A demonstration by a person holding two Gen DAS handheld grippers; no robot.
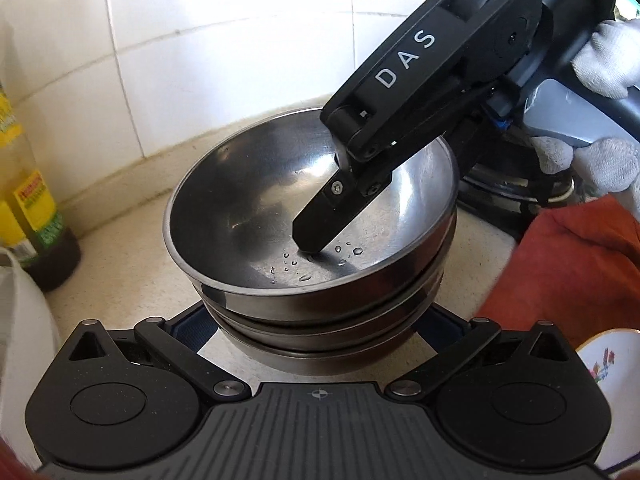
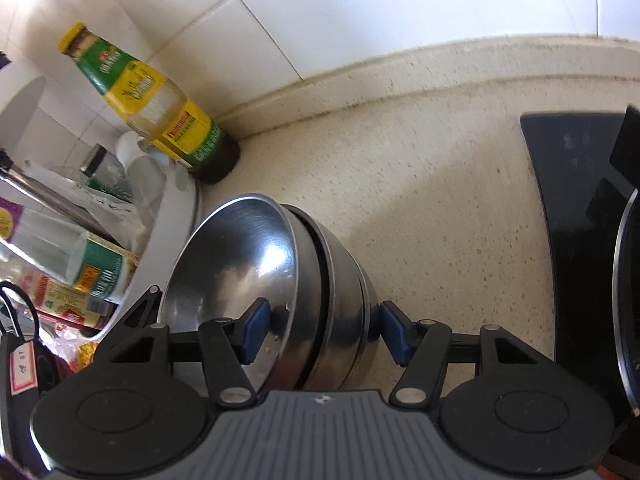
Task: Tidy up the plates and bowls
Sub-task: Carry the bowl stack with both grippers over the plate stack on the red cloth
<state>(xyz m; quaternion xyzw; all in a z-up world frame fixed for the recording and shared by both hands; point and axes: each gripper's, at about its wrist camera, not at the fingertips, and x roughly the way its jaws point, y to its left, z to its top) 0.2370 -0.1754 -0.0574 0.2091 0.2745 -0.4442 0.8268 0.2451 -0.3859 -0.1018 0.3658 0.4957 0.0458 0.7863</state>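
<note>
Beside the yellow-labelled glass oil bottle [image 2: 160,108], the stack of round steel bowls [image 2: 304,300] stands on the speckled beige counter [image 2: 432,208]. The right gripper [image 2: 324,330] straddles the stack's wall, half open; its right pad looks apart from the steel. Wet steel could slip if it closes off-centre. Only the left wrist view shows water drops in the top bowl; whether the left gripper [image 1: 316,320] is closed there, I cannot tell.

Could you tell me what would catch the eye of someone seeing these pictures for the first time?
The stack of steel bowls on the speckled counter dominates both views, its top bowl tilted and beaded with water drops. The right gripper straddles the stack's side, one finger inside the top bowl and one outside. A yellow-labelled oil bottle stands by the tiled wall behind.
</note>
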